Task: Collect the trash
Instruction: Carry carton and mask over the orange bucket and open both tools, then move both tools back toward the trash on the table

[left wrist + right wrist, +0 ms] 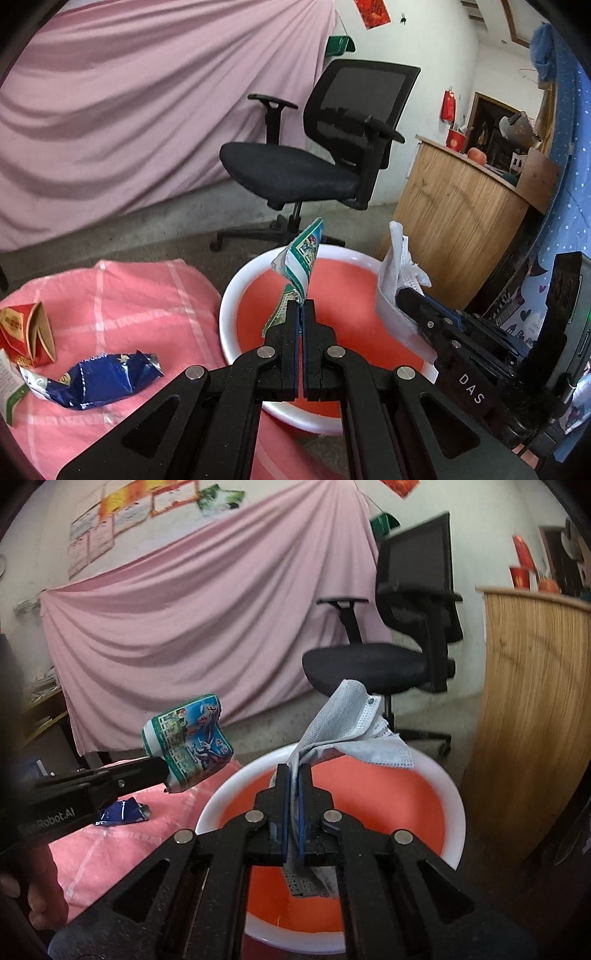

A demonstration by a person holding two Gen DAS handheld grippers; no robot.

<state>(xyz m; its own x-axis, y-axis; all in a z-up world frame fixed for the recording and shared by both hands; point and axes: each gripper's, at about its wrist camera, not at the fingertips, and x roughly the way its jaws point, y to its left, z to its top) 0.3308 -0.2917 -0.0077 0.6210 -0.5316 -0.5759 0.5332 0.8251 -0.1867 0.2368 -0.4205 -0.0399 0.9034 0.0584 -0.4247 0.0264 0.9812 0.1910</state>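
While tongs (pixel 300 303) grip, one wrapper (pixel 301 258), one basin (pixel 236 291)

A pink sheet (pixel 122 110) hung draped over the white wall (pixel 436 48). A black office chair (pixel 321 155) stood on the grey floor (pixel 177 229) before it, with a curved wooden counter (pixel 454 218) to its right. Red paper decorations (pixel 373 13) marked the wall.
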